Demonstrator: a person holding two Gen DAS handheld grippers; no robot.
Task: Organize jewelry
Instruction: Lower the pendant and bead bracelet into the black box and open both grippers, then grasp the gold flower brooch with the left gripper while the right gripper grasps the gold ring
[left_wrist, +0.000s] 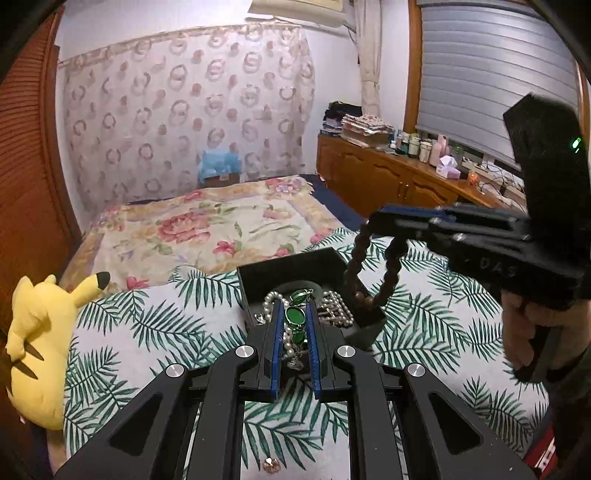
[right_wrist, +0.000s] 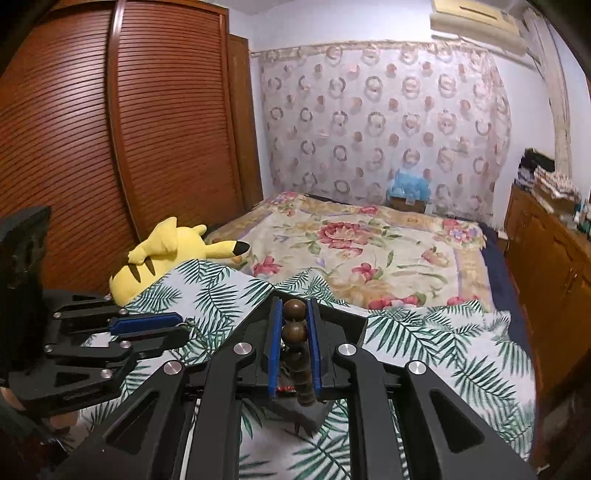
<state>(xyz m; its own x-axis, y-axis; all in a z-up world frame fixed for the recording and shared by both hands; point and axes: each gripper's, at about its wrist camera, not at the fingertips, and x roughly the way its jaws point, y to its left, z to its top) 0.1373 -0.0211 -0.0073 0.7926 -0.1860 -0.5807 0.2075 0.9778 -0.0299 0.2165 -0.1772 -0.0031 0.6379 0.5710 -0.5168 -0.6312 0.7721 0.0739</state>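
A black jewelry box (left_wrist: 295, 267) sits open on the palm-leaf bedspread; pearl strands (left_wrist: 338, 308) lie in it. My left gripper (left_wrist: 294, 308) is over the box, its blue pads shut on a green-stone bracelet (left_wrist: 295, 317) mixed with pearls. My right gripper (left_wrist: 373, 221) comes in from the right above the box's right edge, shut on a brown wooden bead bracelet (left_wrist: 373, 273) that hangs in a loop onto the box rim. In the right wrist view the brown beads (right_wrist: 294, 321) sit between the right gripper's pads (right_wrist: 294, 308), and the left gripper (right_wrist: 177, 325) is at the left.
A small pinkish piece of jewelry (left_wrist: 271, 464) lies on the bedspread under my left gripper. A yellow Pikachu plush (left_wrist: 40, 339) lies at the bed's left edge by a wooden wardrobe (right_wrist: 110, 147). A floral blanket (left_wrist: 207, 229) covers the far bed. A wooden dresser (left_wrist: 399, 177) stands right.
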